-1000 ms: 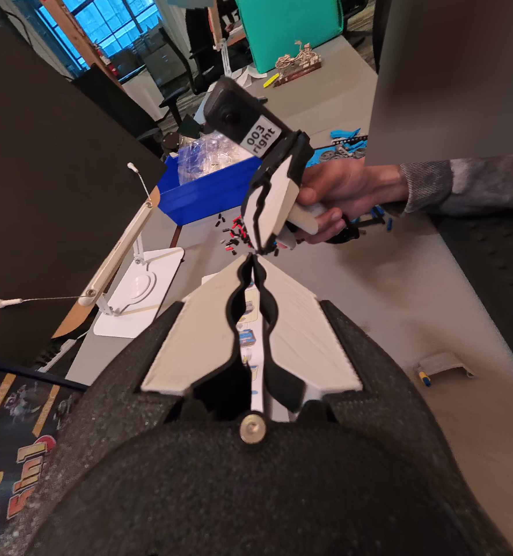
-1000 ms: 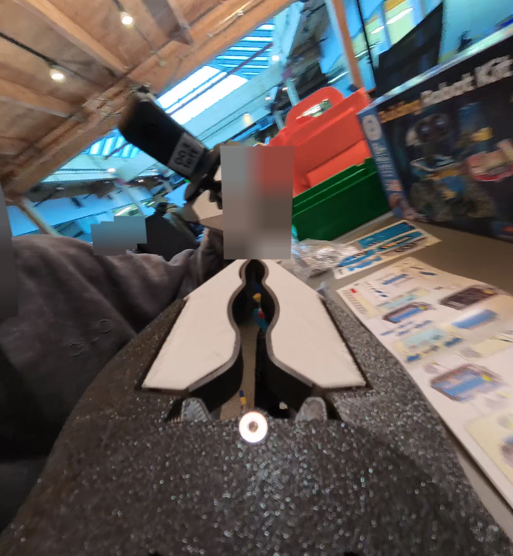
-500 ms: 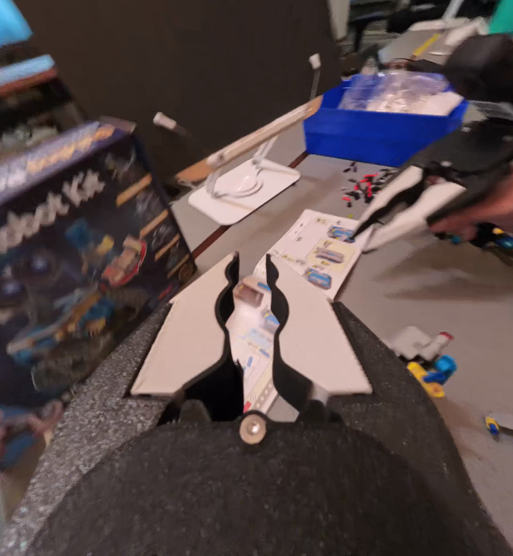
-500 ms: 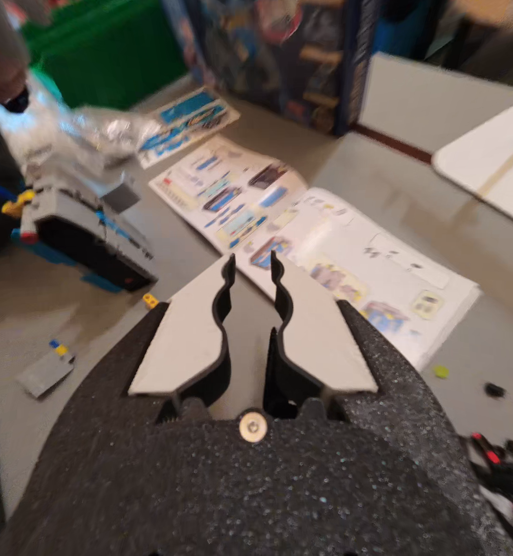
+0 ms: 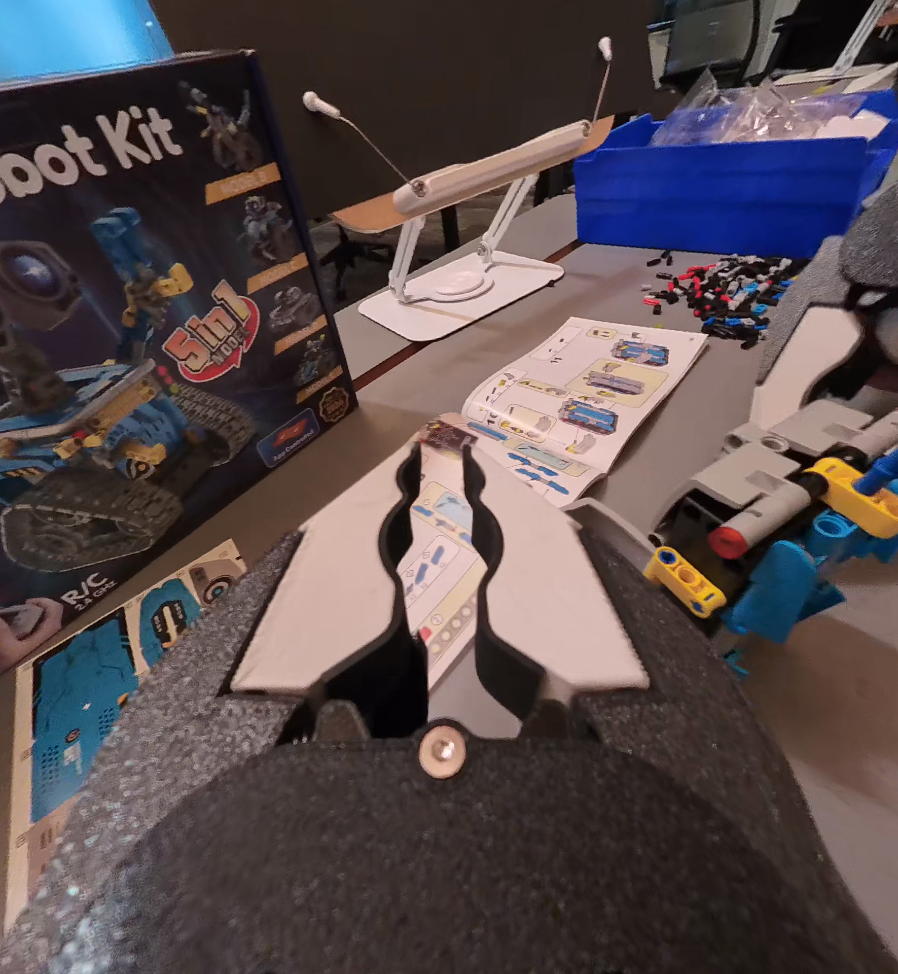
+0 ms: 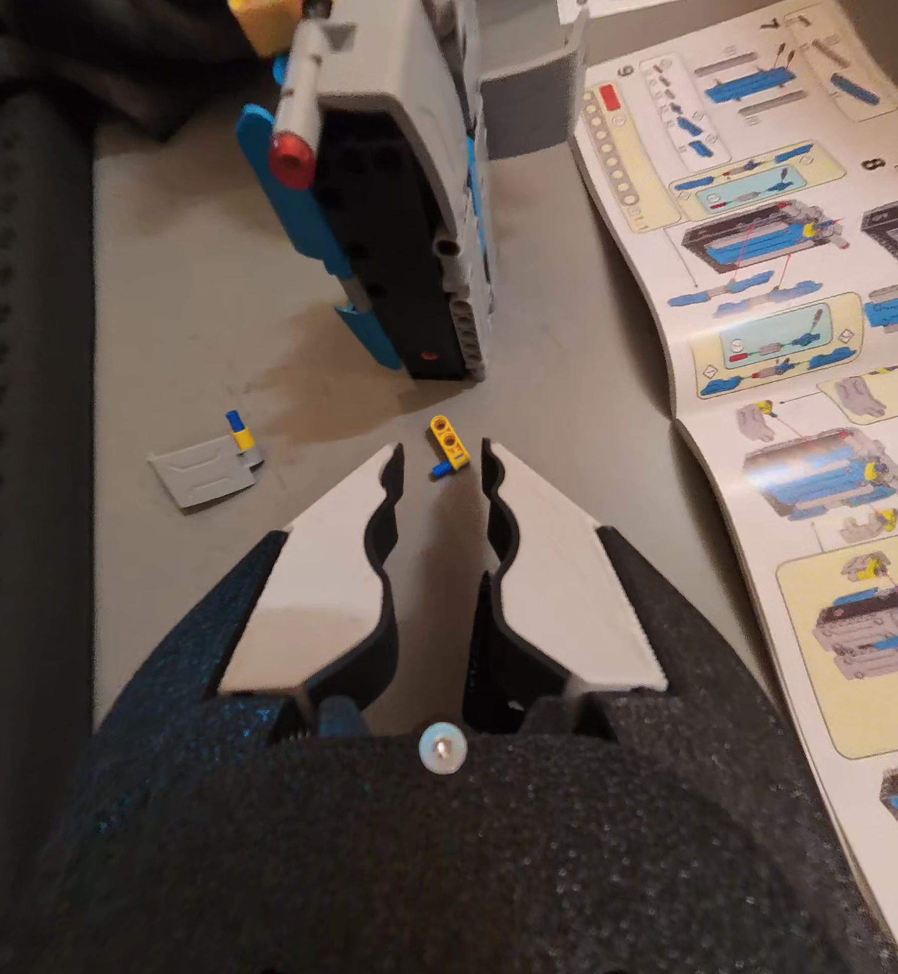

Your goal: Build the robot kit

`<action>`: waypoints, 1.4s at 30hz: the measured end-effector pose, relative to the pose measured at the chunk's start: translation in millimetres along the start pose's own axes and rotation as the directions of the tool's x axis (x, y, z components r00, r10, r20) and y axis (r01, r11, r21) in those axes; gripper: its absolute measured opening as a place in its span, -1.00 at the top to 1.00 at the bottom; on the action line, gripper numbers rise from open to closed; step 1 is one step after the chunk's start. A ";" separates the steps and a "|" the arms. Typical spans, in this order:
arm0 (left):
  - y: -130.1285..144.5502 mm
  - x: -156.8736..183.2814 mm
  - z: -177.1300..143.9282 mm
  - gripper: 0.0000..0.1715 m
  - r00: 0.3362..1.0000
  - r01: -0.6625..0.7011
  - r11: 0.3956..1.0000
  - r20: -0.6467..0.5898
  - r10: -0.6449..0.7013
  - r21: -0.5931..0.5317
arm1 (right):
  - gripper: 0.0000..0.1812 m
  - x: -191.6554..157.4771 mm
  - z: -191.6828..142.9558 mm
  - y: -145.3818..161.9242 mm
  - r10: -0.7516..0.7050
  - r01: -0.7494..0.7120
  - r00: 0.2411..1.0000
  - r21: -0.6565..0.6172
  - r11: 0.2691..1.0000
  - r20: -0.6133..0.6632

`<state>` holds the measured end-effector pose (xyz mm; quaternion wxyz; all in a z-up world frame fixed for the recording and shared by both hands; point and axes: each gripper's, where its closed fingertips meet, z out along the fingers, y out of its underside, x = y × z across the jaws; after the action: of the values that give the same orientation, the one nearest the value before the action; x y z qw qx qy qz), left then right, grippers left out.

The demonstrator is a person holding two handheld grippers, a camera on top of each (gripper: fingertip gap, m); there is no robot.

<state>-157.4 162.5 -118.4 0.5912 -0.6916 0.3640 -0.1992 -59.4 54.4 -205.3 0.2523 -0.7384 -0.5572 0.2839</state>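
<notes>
My right gripper hangs over the grey table, jaws parted and empty, a small yellow connector with a blue pin lying between its tips. Just beyond stands the half-built model, grey, black and blue. A grey panel lies to the left, the open manual to the right. My left gripper, jaws slightly parted and holding nothing, hovers above the manual. The kit box stands at left; a blue bin and loose pins lie beyond.
</notes>
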 end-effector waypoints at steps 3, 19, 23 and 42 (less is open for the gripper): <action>-1.6 4.5 -1.0 0.82 0.999 0.021 1.000 -0.024 -0.021 0.007 | 0.70 -4.0 9.9 -0.3 -0.034 0.034 0.999 -0.019 0.999 -0.001; -14.1 25.2 -22.4 0.82 0.999 -0.045 0.998 -0.001 0.045 0.038 | 0.92 1.4 21.3 3.4 -0.141 0.136 0.988 -0.074 0.988 -0.070; -19.5 30.1 -25.6 0.82 0.997 -0.082 0.995 0.004 0.082 0.056 | 0.92 2.0 5.7 -9.0 -0.122 0.121 0.987 -0.017 0.992 -0.108; 10.5 191.2 -97.3 0.83 0.637 -0.351 0.936 -0.737 0.227 -0.016 | 0.92 -24.2 -11.4 -6.1 0.021 -0.022 0.992 0.008 1.000 0.121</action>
<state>-103.5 -44.7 -136.6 0.3665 -0.5330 0.6880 -0.3289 -60.9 31.9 -189.7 0.2187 -0.7246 -0.5621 0.3334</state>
